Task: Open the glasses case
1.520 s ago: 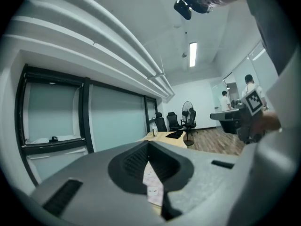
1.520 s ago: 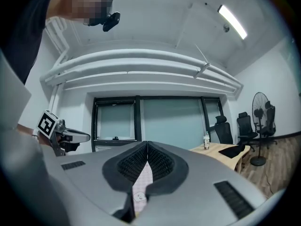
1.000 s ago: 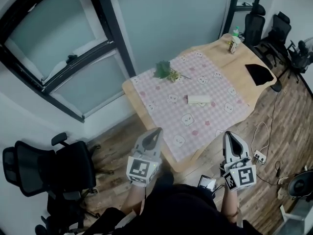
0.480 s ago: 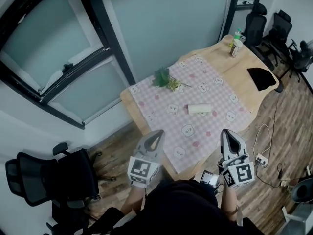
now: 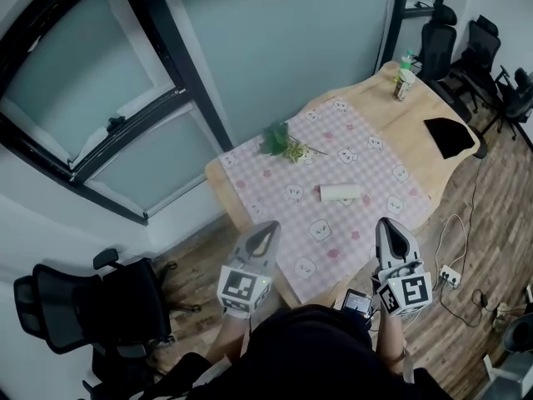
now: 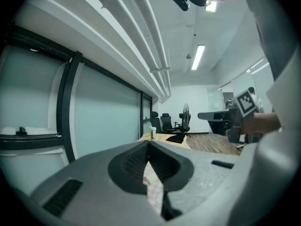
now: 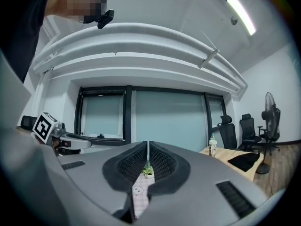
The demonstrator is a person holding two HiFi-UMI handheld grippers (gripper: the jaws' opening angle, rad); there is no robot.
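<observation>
The glasses case (image 5: pixel 341 192), a pale closed oblong, lies on the pink checked cloth (image 5: pixel 366 161) near the middle of the wooden table (image 5: pixel 218 172). Both grippers hover at the table's near edge, well short of the case. My left gripper (image 5: pixel 268 226) points at the cloth's near left corner; its jaws are shut with nothing in them (image 6: pixel 149 144). My right gripper (image 5: pixel 386 223) is held level by the near right corner, with its jaws also shut and empty (image 7: pixel 147 144). Each gripper shows at the side of the other's view.
A green plant sprig (image 5: pixel 281 138) lies at the cloth's far left. A bottle (image 5: pixel 404 73) and a black flat item (image 5: pixel 450 136) sit on the bare far end. Office chairs stand at the left (image 5: pixel 75 302) and far right (image 5: pixel 433 36). A power strip (image 5: pixel 454 275) lies on the floor.
Both grippers, still shut, have come closer to the table's near edge, and the view has shifted with the person's step towards the table.
</observation>
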